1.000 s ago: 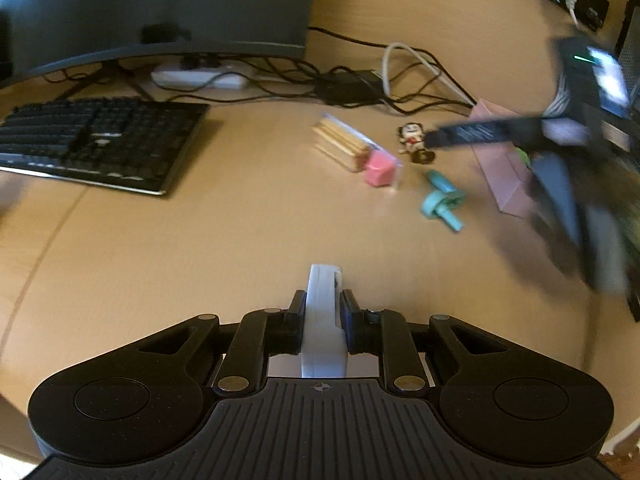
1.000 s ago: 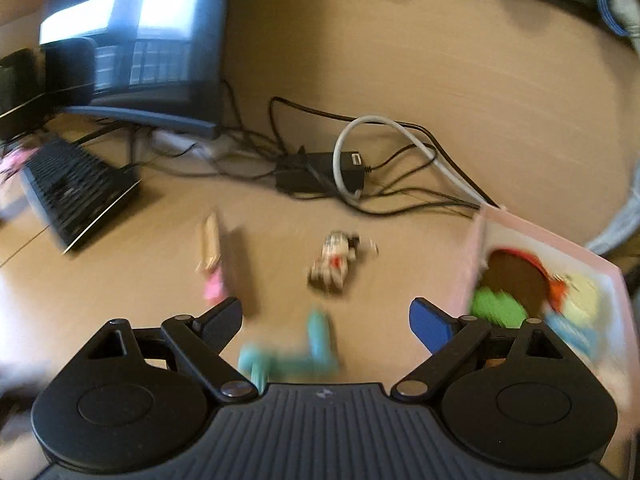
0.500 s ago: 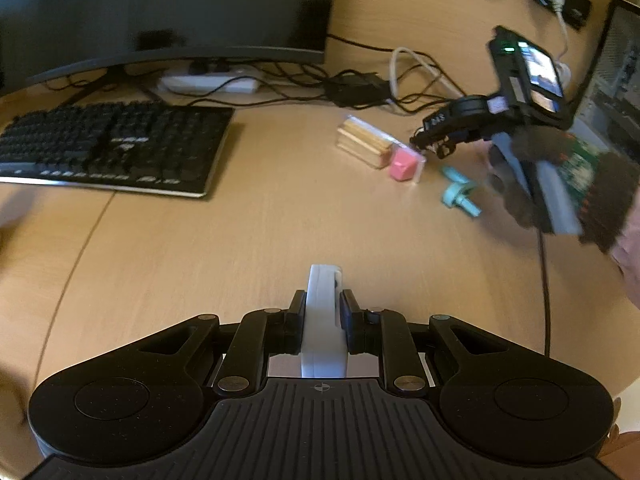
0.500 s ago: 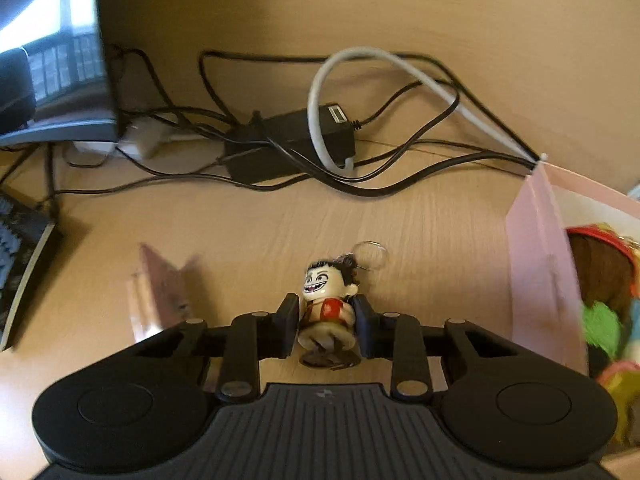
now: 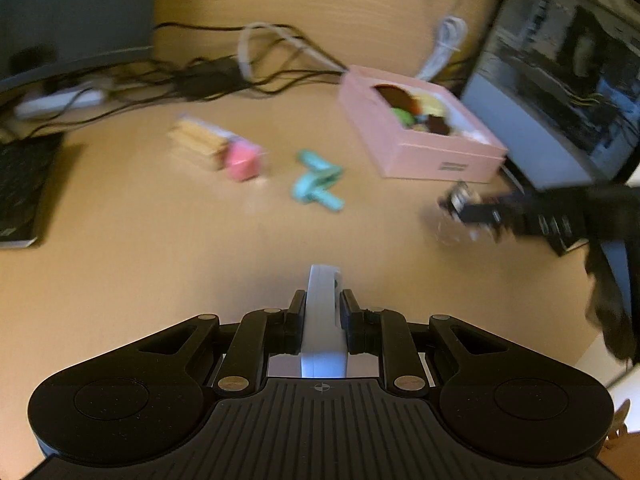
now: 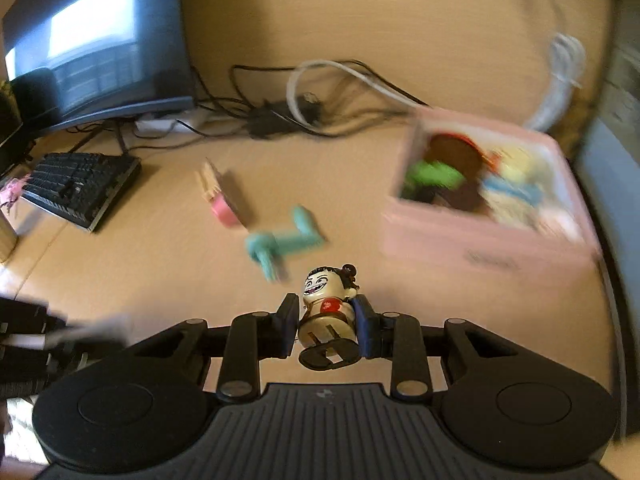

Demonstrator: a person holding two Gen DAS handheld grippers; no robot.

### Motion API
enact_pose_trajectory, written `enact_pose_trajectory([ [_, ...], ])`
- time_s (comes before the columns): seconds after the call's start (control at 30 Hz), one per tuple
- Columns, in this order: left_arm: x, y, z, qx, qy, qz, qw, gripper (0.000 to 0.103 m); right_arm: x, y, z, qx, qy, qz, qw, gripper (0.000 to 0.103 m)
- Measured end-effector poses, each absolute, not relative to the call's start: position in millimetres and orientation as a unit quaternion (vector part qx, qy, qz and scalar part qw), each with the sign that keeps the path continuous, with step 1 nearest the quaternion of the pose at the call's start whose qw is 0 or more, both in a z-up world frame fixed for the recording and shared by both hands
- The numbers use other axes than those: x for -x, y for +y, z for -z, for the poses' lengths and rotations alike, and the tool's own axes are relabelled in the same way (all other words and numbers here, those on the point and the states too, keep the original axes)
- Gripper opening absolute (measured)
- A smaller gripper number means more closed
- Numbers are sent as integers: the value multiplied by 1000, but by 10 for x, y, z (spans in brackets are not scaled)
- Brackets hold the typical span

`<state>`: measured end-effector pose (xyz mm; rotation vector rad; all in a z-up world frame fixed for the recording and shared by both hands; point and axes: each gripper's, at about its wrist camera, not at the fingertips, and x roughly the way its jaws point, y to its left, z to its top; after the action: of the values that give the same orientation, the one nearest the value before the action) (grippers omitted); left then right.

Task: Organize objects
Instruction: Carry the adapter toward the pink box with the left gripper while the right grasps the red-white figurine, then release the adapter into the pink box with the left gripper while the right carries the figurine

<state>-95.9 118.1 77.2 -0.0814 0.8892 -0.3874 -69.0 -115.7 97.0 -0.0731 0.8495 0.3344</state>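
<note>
Left wrist view: the left gripper, low in the frame's centre, is clamping its jaws on a pale grey-white flat plastic piece that is standing upright between the pads. The light wooden desk is filling most of the frame. At centre a teal plastic clip-shaped toy is lying flat; just left of it a pink cube attached to a tan ribbed block is resting. At upper right a pink cardboard box is sitting open, holding mixed coloured items, blurred. At right edge the right gripper is showing as a dark blur, something small at its tip.

Right wrist view: the right gripper, lower centre, is squeezing a small cream-bodied grinning figurine with black hair and a round black base, lifted off the desk. The teal toy is lying just above it in frame; the pink cube and block are sitting left of that. The pink box is occupying the right side. A black keyboard and a dark monitor are sitting at upper left, a tangle of black and white cables at upper centre.
</note>
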Motion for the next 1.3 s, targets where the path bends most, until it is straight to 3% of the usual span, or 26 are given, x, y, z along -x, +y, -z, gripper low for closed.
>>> enact_pose_trajectory([
  [0.2, 538, 784, -1019, 58, 414, 219, 882, 20, 1051, -1667, -1011, 20, 400, -120, 908, 29],
  [0.47, -228, -29, -1769, 63, 294, 253, 919, 20, 1208, -2150, -1032, -8, 369, -108, 923, 29],
  [0.6, -622, -380, -1879, 101, 259, 273, 921, 20, 1159, -2293, -1000, -28, 366, -119, 923, 29],
  [0.9, -1022, -655, -1677, 129, 264, 210, 933, 20, 1132, -2495, -878, -27, 362, -136, 922, 29],
  [1.1, -630, -244, -1497, 124, 302, 201, 924, 20, 914, -2583, -854, -45, 367, -143, 918, 29],
  [1.3, -82, 178, -1166, 138, 365, 180, 903, 20, 440, -2551, -1283, -52, 315, -140, 937, 29],
])
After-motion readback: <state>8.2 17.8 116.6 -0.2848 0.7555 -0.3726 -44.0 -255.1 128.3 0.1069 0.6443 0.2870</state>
